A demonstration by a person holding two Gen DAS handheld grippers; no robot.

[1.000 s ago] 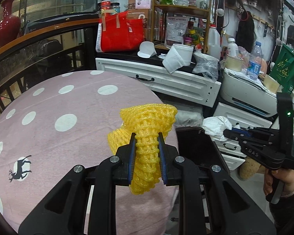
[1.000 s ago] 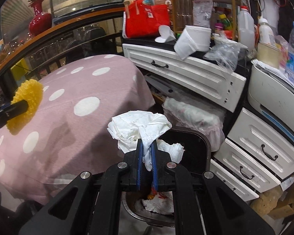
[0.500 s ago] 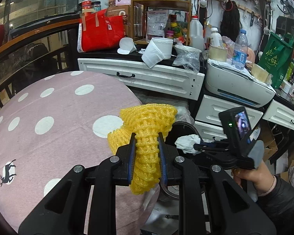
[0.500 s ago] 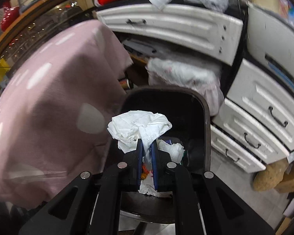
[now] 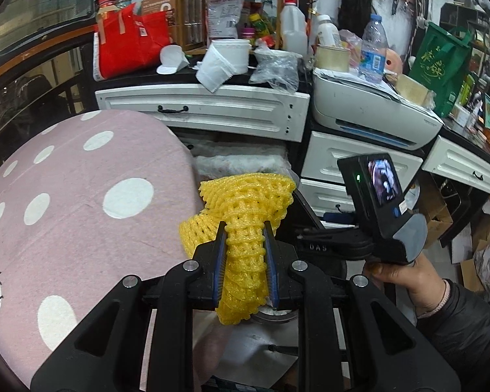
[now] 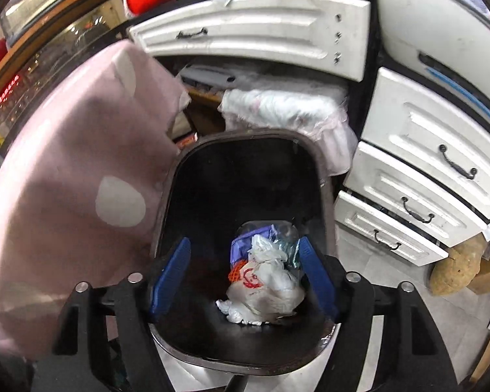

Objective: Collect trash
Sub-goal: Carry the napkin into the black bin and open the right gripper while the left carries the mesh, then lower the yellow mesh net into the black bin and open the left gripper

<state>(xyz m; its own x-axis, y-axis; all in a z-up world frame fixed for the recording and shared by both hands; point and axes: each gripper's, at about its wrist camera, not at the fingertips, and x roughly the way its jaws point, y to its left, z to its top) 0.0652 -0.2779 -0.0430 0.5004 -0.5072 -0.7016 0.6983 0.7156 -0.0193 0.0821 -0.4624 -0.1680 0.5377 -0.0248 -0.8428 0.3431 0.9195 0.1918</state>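
My left gripper [image 5: 244, 254] is shut on a yellow foam fruit net [image 5: 245, 209], held beside the edge of the pink polka-dot table [image 5: 81, 196]. My right gripper [image 6: 243, 274] is open and empty, directly above the dark trash bin [image 6: 323, 176]. White crumpled tissue and plastic bags [image 6: 264, 287] lie at the bin's bottom with other scraps. The right gripper's body with its small screen [image 5: 380, 209] shows in the left wrist view, held by a hand just right of the net.
White drawers [image 6: 424, 170] stand right of the bin and a white cabinet [image 5: 212, 111] behind it, topped with a red bag [image 5: 130, 42], bottles and a printer [image 5: 369, 114]. A plastic-wrapped bundle [image 6: 284, 107] lies behind the bin. The pink tablecloth [image 6: 65, 179] hangs at the bin's left.
My right gripper opened over the bin and the white tissue it held dropped inside. My left gripper, still holding the yellow net, moved right toward the bin.
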